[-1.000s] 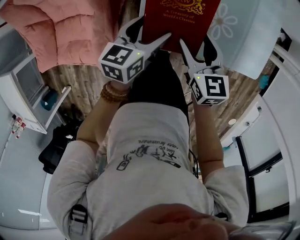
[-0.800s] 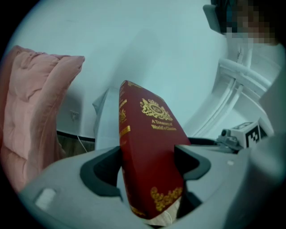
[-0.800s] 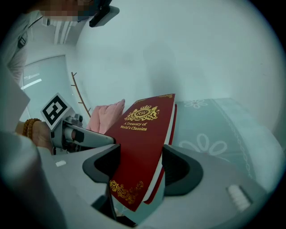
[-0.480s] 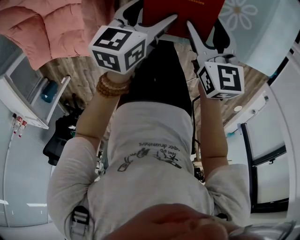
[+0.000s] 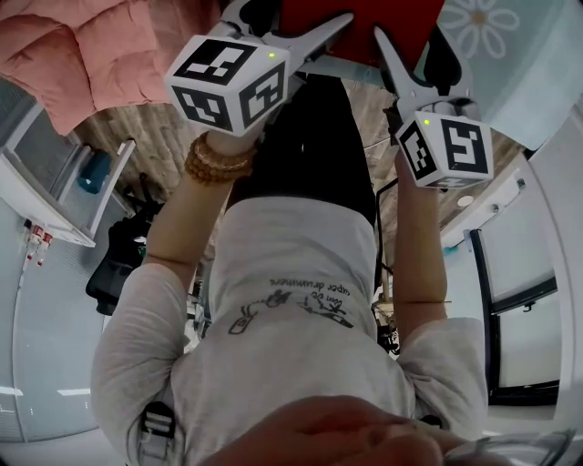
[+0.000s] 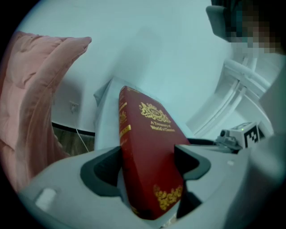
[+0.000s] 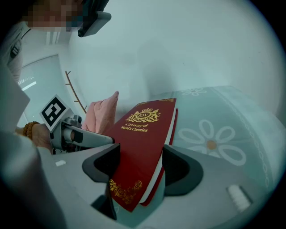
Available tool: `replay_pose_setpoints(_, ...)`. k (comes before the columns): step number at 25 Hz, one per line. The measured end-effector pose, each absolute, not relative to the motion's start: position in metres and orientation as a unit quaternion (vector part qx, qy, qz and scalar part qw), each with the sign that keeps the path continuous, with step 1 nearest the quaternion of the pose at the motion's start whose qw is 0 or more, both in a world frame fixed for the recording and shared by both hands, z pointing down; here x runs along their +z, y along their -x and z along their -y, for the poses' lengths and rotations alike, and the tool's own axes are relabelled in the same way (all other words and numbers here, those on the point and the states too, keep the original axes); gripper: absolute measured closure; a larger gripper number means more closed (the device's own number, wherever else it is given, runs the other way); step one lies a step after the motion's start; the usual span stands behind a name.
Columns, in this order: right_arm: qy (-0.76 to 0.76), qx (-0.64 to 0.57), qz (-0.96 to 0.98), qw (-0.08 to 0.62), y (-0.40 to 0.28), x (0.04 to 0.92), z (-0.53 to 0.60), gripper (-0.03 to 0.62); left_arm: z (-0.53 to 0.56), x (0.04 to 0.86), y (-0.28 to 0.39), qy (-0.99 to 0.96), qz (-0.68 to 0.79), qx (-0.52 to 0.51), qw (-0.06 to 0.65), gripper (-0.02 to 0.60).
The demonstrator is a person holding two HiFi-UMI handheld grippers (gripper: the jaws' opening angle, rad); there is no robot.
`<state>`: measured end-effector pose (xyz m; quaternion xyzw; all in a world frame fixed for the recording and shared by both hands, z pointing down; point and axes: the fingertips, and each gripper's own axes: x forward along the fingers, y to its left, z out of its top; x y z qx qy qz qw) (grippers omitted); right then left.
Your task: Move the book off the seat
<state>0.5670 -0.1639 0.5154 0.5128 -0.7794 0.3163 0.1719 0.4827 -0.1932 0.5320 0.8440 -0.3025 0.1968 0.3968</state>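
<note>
A red hardback book [image 5: 363, 29] with gold lettering is held up in the air in front of the person, its cover [image 7: 143, 143] facing up. My left gripper [image 5: 293, 25] is shut on the spine side [image 6: 149, 154], with the book wedged between both jaws. My right gripper [image 5: 421, 50] is shut on the page side of the same book. In the head view only the book's near edge shows; the frame's top cuts off the remainder. Each gripper view shows the other gripper's marker cube beside the book.
A pink quilt [image 5: 82, 55] lies at the upper left, and a pale blue cloth with a daisy print [image 5: 496, 41] at the upper right. A white cabinet [image 5: 50, 196] and a black bag [image 5: 118, 264] stand left. Glass door panels [image 5: 519, 300] line the right.
Both grippers and the book have risen toward the top of the head view. Less of the cover shows now; its title has passed out of the frame.
</note>
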Motion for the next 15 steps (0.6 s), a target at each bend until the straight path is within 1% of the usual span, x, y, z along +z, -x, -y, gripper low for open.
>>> replay_pose_setpoints(10, -0.5, 0.339, 0.779, 0.167, -0.568, 0.518, 0.163, 0.293, 0.194, 0.531, -0.482, -0.842, 0.303, 0.202, 0.397, 0.202)
replay_pose_setpoints(13, -0.5, 0.33, 0.779, 0.185, -0.57, 0.514, 0.164, 0.289, 0.194, 0.523, -0.478, -0.85, 0.304, 0.213, 0.373, 0.223)
replay_pose_setpoints(15, -0.505, 0.308, 0.779, 0.208, -0.573, 0.508, 0.165, 0.281, 0.194, 0.514, -0.475, -0.856, 0.305, 0.219, 0.356, 0.224)
